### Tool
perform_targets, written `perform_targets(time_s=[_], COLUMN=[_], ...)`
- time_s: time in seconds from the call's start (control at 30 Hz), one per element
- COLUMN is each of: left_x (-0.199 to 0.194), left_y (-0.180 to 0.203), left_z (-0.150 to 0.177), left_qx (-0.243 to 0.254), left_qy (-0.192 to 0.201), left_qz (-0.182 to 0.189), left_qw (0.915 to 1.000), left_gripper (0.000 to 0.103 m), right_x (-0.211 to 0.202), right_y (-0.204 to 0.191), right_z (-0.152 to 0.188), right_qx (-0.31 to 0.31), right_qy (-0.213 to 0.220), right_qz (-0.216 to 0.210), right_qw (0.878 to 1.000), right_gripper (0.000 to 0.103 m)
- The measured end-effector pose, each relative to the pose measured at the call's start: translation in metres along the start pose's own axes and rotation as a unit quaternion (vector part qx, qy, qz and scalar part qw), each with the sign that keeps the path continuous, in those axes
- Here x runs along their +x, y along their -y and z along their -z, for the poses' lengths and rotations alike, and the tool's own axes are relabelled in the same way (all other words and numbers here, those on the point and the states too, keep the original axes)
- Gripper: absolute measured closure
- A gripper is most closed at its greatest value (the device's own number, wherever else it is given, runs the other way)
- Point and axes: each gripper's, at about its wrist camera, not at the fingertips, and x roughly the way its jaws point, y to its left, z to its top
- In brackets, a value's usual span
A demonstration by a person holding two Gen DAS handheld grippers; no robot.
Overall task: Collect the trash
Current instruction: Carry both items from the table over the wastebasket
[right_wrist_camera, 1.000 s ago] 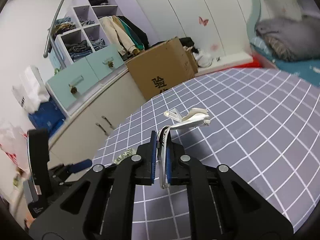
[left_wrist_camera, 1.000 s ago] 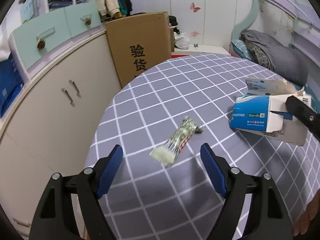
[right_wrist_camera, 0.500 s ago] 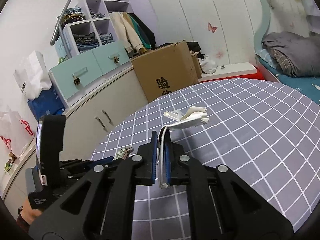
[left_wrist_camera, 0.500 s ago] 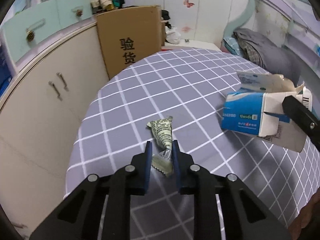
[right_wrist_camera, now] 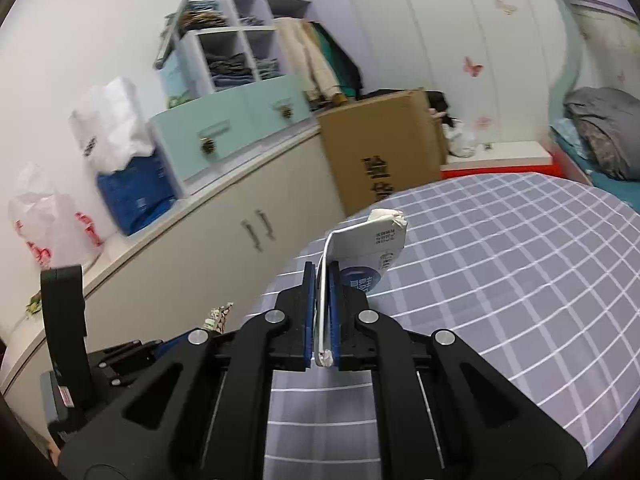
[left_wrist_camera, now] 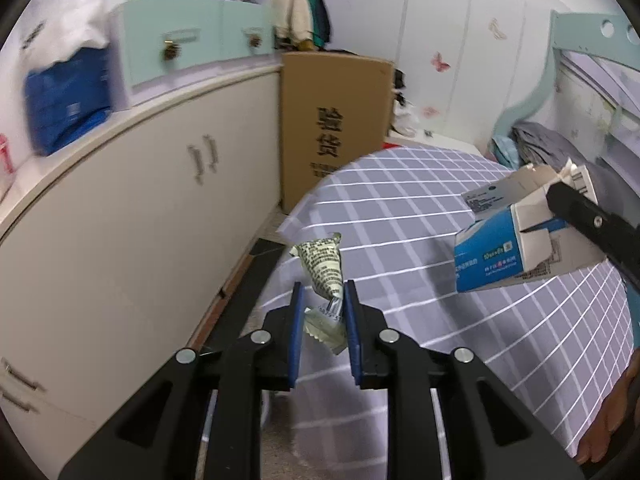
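Left claw (left_wrist_camera: 324,316) is clamped on the crumpled wrapper (left_wrist_camera: 322,264), whose long axis runs forward from the jaws, clear of the bench (left_wrist_camera: 400,216). Right claw (right_wrist_camera: 320,312) is clamped on the flattened blue carton (right_wrist_camera: 366,248), also lifted, alongside.

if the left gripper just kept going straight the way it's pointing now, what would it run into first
Likely the edge of the checked tablecloth, or the floor gap beside it; depth is unclear. The left gripper, its jaws shut on the snack wrapper, aims down over the table's rim. The cardboard box stands farther back.
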Motion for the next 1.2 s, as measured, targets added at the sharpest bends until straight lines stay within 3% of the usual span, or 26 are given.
perform_targets(time_s=[0.23,0.6,0.87,1.2], left_x=[-0.034,-0.051,-0.024,0.038], left_y=[-0.057,-0.135,-0.187,-0.216], left_z=[0.032,0.082,0.119,0.145], left_qx=[-0.050,-0.106,-0.147,-0.165], left_qy=[0.011,-0.004,-0.053,-0.117], left_qz=[-0.031,-0.084,-0.106,-0.099], left_qw=[0.9982,0.9908,0.9819,0.9743], left_gripper=[0.085,0.084,0.084,0.084], right_x=[0.004,0.037,0.082,0.141], right_y=[-0.065,-0.168,-0.212,-0.215], right_z=[0.009,0.063,0.118,0.166], right_qx=[-0.032,-0.090,-0.123,-0.142], right_qy=[-0.017,-0.084,-0.151,-0.209], right_qz=[-0.048,-0.117,-0.133,-0.109], right_qw=[0.998,0.985,0.972,0.961], right_gripper=[0.097,0.096,0.096,0.097])
